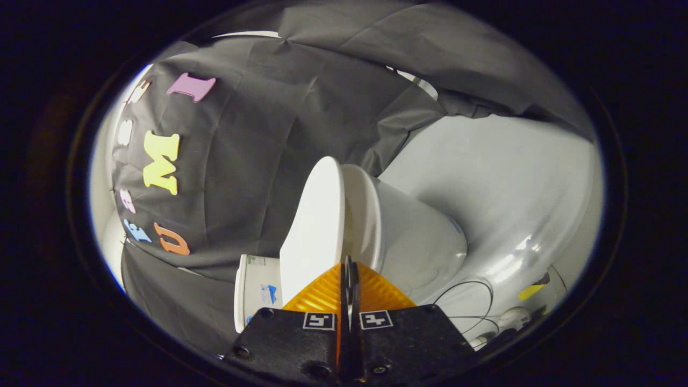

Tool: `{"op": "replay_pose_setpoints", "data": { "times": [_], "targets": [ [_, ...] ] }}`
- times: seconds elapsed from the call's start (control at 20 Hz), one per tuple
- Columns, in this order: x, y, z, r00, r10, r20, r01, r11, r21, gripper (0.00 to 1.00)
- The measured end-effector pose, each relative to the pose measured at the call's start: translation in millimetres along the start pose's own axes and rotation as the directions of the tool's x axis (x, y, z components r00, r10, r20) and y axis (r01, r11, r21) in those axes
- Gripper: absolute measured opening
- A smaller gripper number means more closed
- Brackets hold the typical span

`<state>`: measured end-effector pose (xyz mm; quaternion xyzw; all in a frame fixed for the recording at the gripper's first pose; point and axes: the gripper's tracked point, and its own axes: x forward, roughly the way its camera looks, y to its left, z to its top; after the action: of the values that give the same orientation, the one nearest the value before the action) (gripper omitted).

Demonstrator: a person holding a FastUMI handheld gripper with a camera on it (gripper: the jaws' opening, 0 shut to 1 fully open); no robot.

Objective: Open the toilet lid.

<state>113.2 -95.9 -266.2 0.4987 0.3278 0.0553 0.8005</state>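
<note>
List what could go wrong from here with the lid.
1. The tool looks shut, its fingers together at the lid edge, with no visible pinch; the part-raised lid may slip off and drop onto the seat.
2. Thin cables lie on the floor beside the toilet bowl and might snag.

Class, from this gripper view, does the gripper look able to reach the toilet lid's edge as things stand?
Probably yes. The gripper, its fingers closed together, sits right at the edge of the raised toilet lid, just ahead of the gap between lid and seat. Nothing stands between them.
</note>
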Motion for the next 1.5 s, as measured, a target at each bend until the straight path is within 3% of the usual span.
{"op": "replay_pose_setpoints", "data": {
  "times": [1.5],
  "targets": [
    [-49.9,142.6,-7.6,0.989,0.024,0.146,0.017,0.962,-0.274,0.04]
  ]
}}
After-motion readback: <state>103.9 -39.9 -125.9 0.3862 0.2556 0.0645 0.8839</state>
